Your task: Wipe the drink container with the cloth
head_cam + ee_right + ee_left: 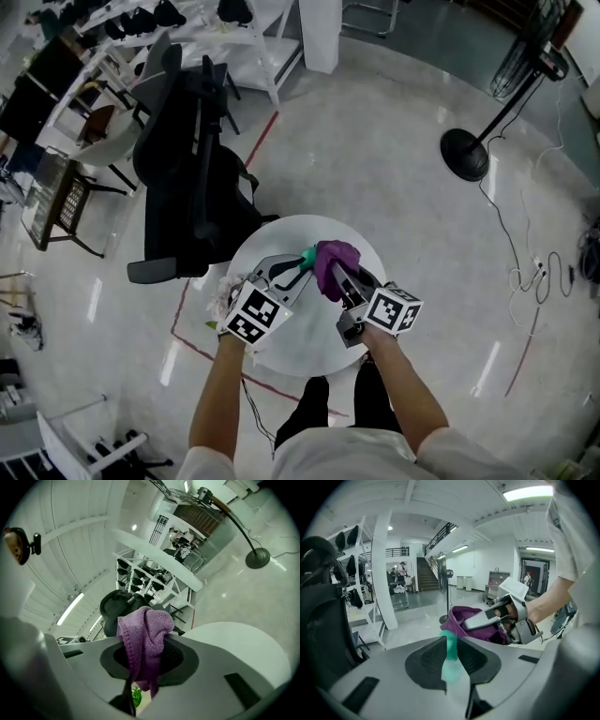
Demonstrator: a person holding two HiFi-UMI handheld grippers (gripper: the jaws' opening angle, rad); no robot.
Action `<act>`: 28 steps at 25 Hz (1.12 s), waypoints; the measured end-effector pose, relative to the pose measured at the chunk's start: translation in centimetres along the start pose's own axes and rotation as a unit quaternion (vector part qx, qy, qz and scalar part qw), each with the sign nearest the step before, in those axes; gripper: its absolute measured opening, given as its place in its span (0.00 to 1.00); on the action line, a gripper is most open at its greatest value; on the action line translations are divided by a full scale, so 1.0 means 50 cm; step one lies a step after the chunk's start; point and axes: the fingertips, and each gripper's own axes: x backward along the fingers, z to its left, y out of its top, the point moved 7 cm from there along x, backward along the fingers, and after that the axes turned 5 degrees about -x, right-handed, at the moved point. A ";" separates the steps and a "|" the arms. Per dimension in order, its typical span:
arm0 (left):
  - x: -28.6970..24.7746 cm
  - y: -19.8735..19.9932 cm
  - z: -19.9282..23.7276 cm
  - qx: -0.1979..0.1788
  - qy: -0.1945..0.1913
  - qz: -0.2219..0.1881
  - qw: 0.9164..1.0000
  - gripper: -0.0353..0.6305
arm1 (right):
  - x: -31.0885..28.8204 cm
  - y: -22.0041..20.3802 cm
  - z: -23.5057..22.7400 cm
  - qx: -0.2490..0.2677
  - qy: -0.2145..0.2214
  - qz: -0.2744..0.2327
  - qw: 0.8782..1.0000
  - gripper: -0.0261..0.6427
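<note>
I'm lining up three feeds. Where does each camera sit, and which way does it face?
Head view: on the person's head, steeply down on the table; both forearms, left tool, right tool.
Left gripper view: on the left tool, looking level; its jaws clamp the drink container; right forearm beyond.
Right gripper view: on the right tool, tilted up at the ceiling; its jaws clamp the cloth.
Shared: the cloth shows in all three.

grey left gripper (302, 265) and right gripper (336, 277); black-and-white marker cubes (253, 315); white sleeves (442, 448); dark trousers (317, 405)
</note>
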 end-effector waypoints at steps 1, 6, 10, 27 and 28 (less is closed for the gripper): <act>0.000 0.000 0.002 0.002 -0.003 -0.002 1.000 0.17 | -0.006 -0.005 -0.012 -0.014 -0.006 -0.007 1.000 0.19; -0.005 0.001 0.006 -0.001 -0.009 0.007 1.000 0.17 | -0.033 -0.024 -0.068 -0.065 -0.046 -0.050 0.996 0.19; -0.005 0.001 0.005 0.001 -0.005 0.008 1.000 0.17 | -0.049 -0.048 -0.116 -0.090 -0.080 -0.058 0.991 0.18; -0.008 -0.004 -0.001 0.020 0.018 -0.009 1.000 0.17 | -0.096 -0.127 -0.291 -0.047 -0.235 0.018 0.971 0.18; -0.009 -0.004 -0.003 0.021 0.020 -0.011 1.000 0.17 | -0.097 -0.124 -0.293 -0.045 -0.230 0.027 0.972 0.18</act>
